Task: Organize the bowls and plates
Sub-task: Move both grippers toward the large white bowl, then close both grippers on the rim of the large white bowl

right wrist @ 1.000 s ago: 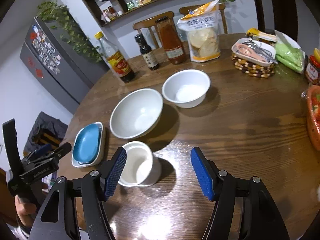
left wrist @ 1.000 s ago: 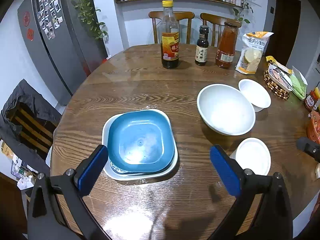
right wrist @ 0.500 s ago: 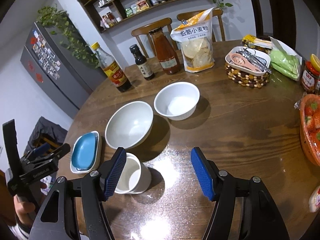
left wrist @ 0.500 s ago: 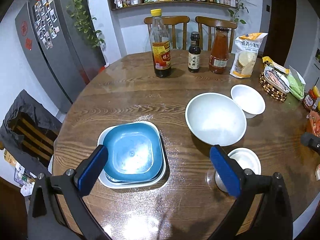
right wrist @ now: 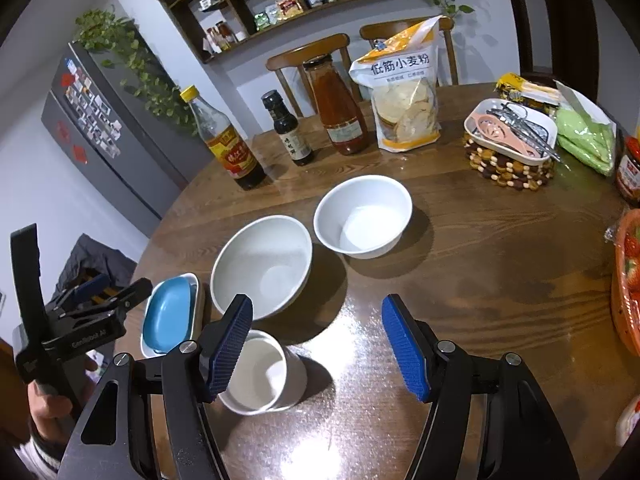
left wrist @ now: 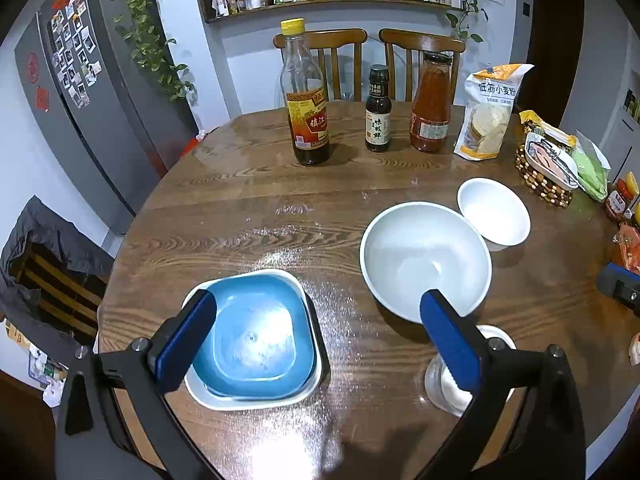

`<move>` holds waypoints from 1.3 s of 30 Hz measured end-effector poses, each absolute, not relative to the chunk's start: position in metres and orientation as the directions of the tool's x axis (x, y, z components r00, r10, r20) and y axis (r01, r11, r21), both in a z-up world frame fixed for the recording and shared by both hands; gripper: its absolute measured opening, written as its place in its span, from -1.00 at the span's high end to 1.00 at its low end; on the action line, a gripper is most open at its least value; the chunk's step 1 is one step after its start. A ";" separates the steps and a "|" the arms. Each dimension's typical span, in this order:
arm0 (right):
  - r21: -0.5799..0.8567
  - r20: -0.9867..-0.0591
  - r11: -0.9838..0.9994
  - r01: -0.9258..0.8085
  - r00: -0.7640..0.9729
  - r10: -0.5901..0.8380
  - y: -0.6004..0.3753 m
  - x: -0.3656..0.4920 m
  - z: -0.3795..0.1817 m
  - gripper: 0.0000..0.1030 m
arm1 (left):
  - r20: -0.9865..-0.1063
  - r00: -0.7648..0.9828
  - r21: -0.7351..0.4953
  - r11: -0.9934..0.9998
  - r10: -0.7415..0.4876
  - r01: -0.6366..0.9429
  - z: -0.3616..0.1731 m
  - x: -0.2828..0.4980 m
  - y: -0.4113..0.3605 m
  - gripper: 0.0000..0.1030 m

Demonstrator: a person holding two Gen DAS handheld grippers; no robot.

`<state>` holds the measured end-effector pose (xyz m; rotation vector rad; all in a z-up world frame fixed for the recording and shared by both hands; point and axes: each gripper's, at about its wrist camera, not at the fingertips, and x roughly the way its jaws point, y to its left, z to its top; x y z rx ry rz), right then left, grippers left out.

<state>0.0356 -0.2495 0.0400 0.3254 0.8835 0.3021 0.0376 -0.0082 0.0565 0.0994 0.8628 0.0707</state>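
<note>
A blue square plate (left wrist: 256, 340) lies stacked on a white square plate (left wrist: 296, 398) near the table's front left; the same stack (right wrist: 168, 316) shows in the right wrist view. A large white bowl (left wrist: 424, 256) (right wrist: 262, 266) stands mid-table, with a medium white bowl (left wrist: 494, 210) (right wrist: 364, 216) behind it to the right. A small white cup-like bowl (left wrist: 448, 388) (right wrist: 260, 372) sits nearest me. My left gripper (left wrist: 316, 344) hangs open above the table, its left pad over the blue plate. Open too is my right gripper (right wrist: 320, 348), with nothing between its pads.
Three bottles (left wrist: 306, 92) (left wrist: 378, 108) (left wrist: 432, 104) and a flour bag (left wrist: 488, 112) line the far side. A beaded trivet with a utensil tray (right wrist: 510, 136), green packets (right wrist: 586, 140) and a strawberry basket (right wrist: 628, 280) crowd the right edge. Two chairs stand behind.
Both grippers have pulled back from the table a little, so the plates and bowls sit farther up in the views. No dish has moved and both grippers stay open.
</note>
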 end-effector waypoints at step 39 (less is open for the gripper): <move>0.479 -0.792 0.875 -0.071 0.395 0.466 -0.203 0.117 -0.048 -0.32 | -0.891 0.453 0.043 0.996 0.004 0.075 -0.040 0.130 -0.028 -0.58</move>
